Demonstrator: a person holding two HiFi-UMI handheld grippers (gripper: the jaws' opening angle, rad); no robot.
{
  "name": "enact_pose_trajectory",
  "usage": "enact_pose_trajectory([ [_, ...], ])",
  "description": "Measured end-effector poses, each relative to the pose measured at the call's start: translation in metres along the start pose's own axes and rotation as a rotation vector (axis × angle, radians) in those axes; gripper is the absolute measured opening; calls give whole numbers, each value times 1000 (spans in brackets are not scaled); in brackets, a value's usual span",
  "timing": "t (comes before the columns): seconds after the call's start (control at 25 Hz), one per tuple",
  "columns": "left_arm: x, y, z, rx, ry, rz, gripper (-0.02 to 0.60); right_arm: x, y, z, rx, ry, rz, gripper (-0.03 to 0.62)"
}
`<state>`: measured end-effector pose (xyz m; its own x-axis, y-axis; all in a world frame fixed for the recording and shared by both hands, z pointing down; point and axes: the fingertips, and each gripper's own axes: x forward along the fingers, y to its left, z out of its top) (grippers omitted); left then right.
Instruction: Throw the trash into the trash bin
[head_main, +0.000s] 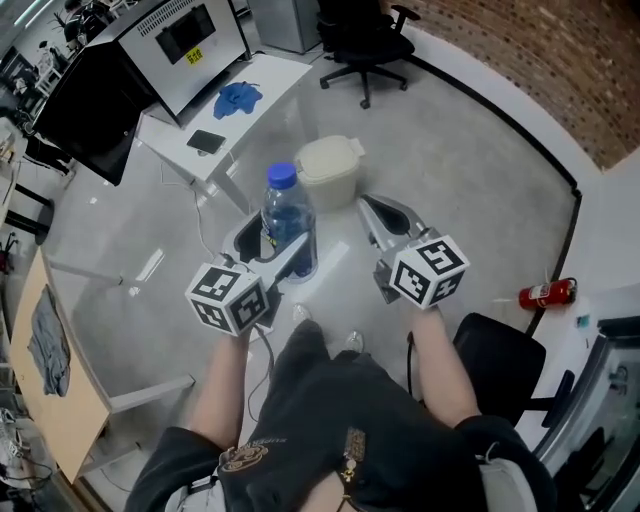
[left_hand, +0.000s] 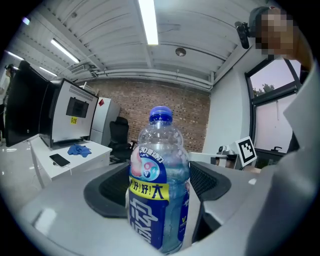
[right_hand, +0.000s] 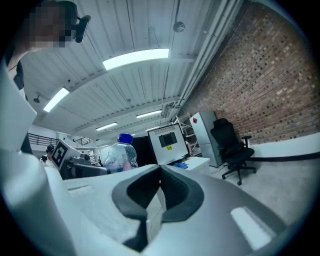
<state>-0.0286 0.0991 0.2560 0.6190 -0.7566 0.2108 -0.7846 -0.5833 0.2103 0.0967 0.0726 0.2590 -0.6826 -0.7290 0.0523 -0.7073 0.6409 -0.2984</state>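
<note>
A clear plastic water bottle (head_main: 290, 215) with a blue cap and blue label stands upright between the jaws of my left gripper (head_main: 272, 242), which is shut on its lower body. It fills the middle of the left gripper view, where the bottle (left_hand: 159, 175) sits in my left gripper (left_hand: 160, 200). On the floor just beyond the bottle stands a cream trash bin (head_main: 328, 170) with its lid down. My right gripper (head_main: 370, 207) hovers to the right of the bottle, near the bin, shut and empty. In the right gripper view my right gripper (right_hand: 160, 187) has its pads touching, and the bottle (right_hand: 120, 152) shows at left.
A white desk (head_main: 262, 72) at the back left carries a blue cloth (head_main: 238, 97) and a phone (head_main: 206, 141). A black office chair (head_main: 362, 45) stands beyond the bin. A red fire extinguisher (head_main: 547, 293) lies at right. The floor is grey.
</note>
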Motion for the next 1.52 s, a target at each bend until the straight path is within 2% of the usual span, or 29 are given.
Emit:
enact_pose_trajectory([
  [0.24, 37, 58, -13, -54, 22, 3, 390, 59, -30, -15, 3, 58, -8, 3],
  [0.36, 67, 92, -16, -81, 15, -30, 390, 95, -53, -19, -13, 99, -33, 3],
  [0.48, 96, 123, -19, -68, 23, -72, 390, 135, -73, -27, -23, 157, -48, 3],
  [0.64, 130, 168, -30, -105, 57, -118, 390, 192, -96, -38, -10, 210, -69, 3],
  [0.8, 158, 209, -54, -147, 109, -131, 390, 237, -122, -56, 12, 257, -100, 3],
  [0.96, 189, 240, -77, -172, 157, -110, 390, 267, -151, -86, 64, 291, -138, 3],
  [1.12, 221, 263, -94, -193, 189, -77, 390, 297, -184, -114, 97, 320, -133, 3],
  [1.32, 259, 274, -112, -241, 152, -54, 390, 328, -233, -160, 133, 375, -62, 3],
  [1.52, 289, 294, -139, -277, 132, 52, 390, 351, -275, -208, 140, 420, 17, 3],
])
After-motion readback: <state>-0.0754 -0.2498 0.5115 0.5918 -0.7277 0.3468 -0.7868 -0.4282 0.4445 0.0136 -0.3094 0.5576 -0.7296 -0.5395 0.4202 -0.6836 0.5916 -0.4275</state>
